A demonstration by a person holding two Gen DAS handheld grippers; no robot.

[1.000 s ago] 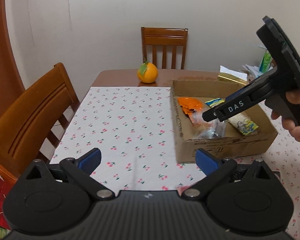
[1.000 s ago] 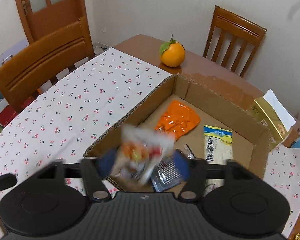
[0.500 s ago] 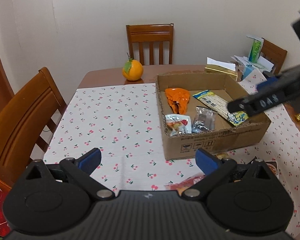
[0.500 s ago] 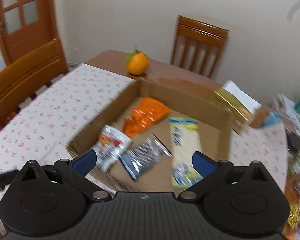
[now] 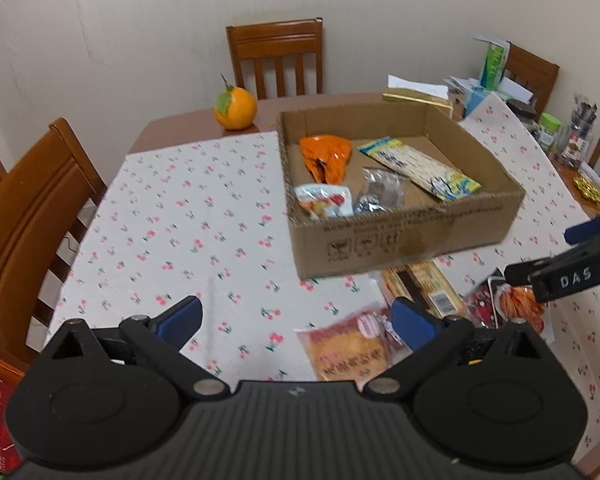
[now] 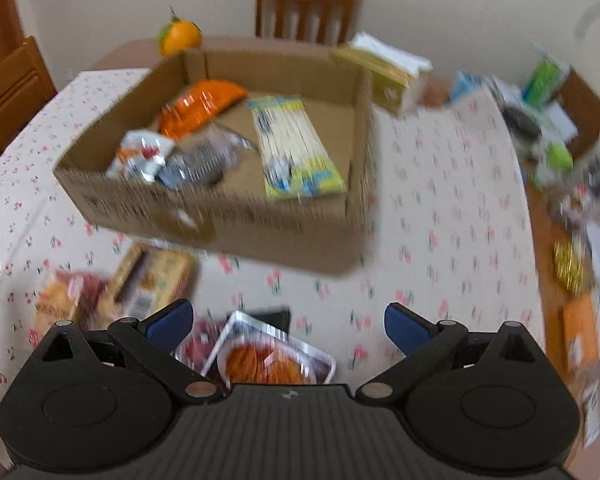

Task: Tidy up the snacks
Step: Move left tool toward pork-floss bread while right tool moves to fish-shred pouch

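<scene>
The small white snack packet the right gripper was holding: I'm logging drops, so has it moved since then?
Yes. The white snack packet now lies inside the cardboard box, beside the orange packet.

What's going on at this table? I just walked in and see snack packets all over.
A person is sorting snacks into a cardboard box with a hand-held gripper in each hand. Four packets already lie inside, among them an orange bag. Both grippers are open and empty. The right hand-held gripper hangs over a noodle packet on the tablecloth, likely the next pick. The left hand-held gripper hovers near a pastry packet in front of the box.
</scene>
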